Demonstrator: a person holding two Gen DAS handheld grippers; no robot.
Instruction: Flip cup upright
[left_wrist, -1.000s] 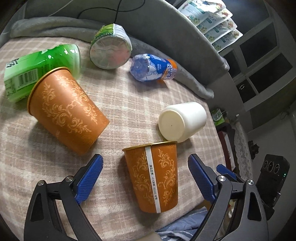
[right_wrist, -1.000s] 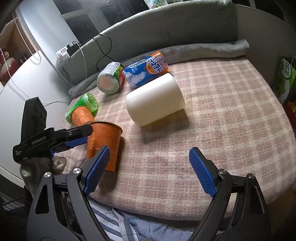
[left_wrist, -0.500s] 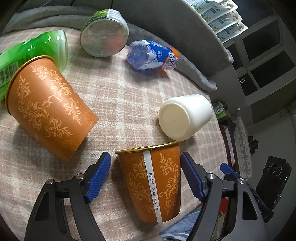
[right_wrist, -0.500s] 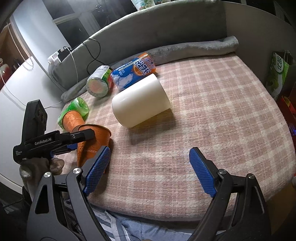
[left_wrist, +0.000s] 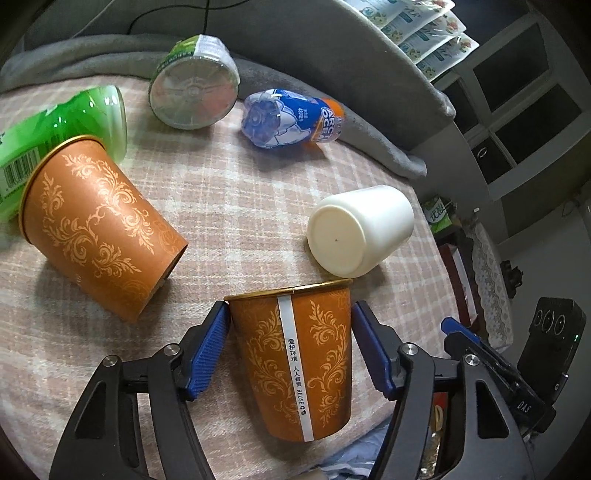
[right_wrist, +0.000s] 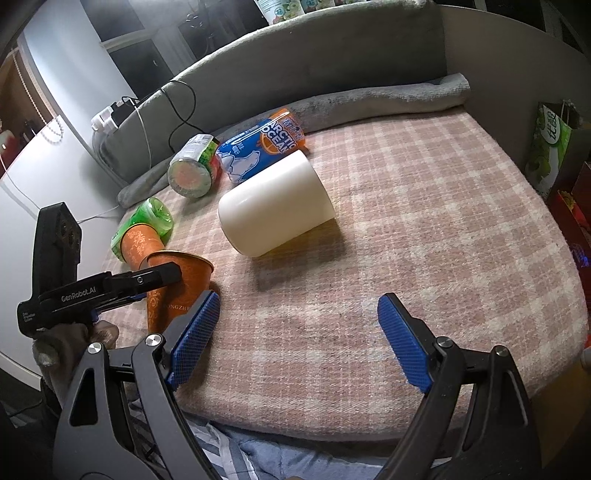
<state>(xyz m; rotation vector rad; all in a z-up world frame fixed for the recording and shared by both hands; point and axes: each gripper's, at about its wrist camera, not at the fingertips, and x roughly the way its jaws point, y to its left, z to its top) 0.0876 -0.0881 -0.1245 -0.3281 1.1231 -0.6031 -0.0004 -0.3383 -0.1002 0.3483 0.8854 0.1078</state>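
An orange paper cup with gold scrolls (left_wrist: 295, 354) stands upright near the front edge of the checked blanket, and it also shows in the right wrist view (right_wrist: 173, 284). My left gripper (left_wrist: 290, 350) is shut on it, a blue pad against each side. A second orange cup (left_wrist: 96, 229) lies on its side to the left. A white cup (left_wrist: 358, 230) lies on its side behind; it also shows in the right wrist view (right_wrist: 275, 212). My right gripper (right_wrist: 299, 339) is open and empty over the blanket's front edge.
A green can (left_wrist: 55, 136), a foil-lidded tub (left_wrist: 194, 83) and a blue "Arctic Ocean" can (left_wrist: 291, 118) lie at the back by a rolled grey towel (right_wrist: 388, 98). The grey curved backrest (right_wrist: 295, 51) rings the blanket (right_wrist: 443, 221). A green bag (right_wrist: 550, 140) stands at the right.
My left gripper moved forward around the upright orange cup and closed its pads onto the cup's sides. My right gripper stayed open and drifted slightly.
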